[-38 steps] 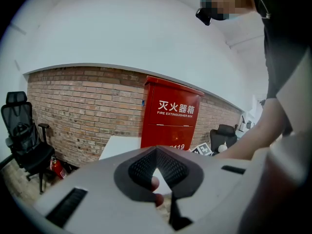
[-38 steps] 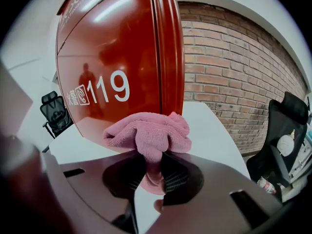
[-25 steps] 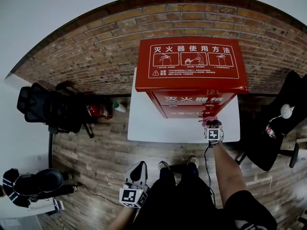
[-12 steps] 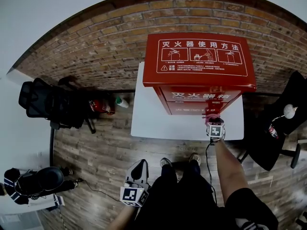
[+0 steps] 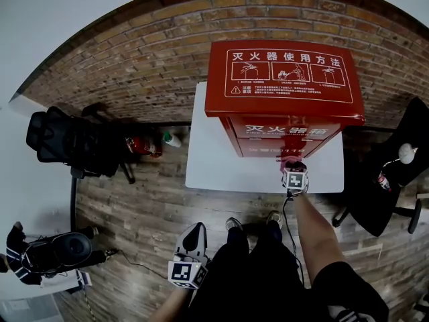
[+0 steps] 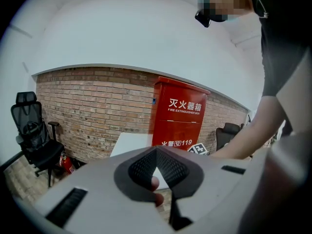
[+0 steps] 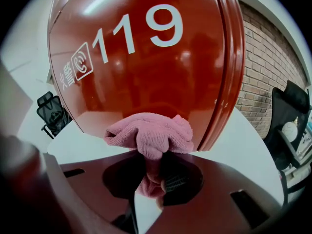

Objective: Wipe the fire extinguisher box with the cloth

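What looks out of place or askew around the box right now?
Little. The fire extinguisher box sits upright on its white platform, cloth bunched in the right gripper against its front. One oddity: a red extinguisher stands on the floor outside it.

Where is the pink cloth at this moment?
In the right gripper view, the pink cloth is clamped in the right hand-held gripper and bunched against the lower front of the red fire extinguisher box, below the printed 119.
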Demonstrator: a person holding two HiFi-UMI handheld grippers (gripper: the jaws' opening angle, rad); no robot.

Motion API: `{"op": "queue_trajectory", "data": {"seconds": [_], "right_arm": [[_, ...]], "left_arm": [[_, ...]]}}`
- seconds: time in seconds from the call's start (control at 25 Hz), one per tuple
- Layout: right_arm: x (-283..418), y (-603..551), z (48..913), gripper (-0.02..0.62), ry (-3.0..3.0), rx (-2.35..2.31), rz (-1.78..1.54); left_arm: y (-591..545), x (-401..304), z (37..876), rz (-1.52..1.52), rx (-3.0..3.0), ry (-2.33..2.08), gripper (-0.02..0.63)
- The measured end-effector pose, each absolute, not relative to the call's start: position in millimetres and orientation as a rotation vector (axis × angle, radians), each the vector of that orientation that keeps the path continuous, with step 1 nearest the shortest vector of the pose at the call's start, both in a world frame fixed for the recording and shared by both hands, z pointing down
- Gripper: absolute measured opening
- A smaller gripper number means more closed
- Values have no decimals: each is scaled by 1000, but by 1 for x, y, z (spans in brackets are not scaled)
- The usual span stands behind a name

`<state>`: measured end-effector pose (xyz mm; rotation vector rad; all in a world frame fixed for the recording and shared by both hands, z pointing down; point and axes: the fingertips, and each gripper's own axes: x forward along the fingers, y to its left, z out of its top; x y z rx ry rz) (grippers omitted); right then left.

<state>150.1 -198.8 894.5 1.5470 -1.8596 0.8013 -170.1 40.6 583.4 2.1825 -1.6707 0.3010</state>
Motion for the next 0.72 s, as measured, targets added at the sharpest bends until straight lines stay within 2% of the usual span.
{"op": "queue_trajectory", "data": {"seconds": [0.72], "right_arm": [[140,-200,875,87,-1896,1547,784]], "left_arm": [[37,-172,581,302,2210,-1643,17]]}}
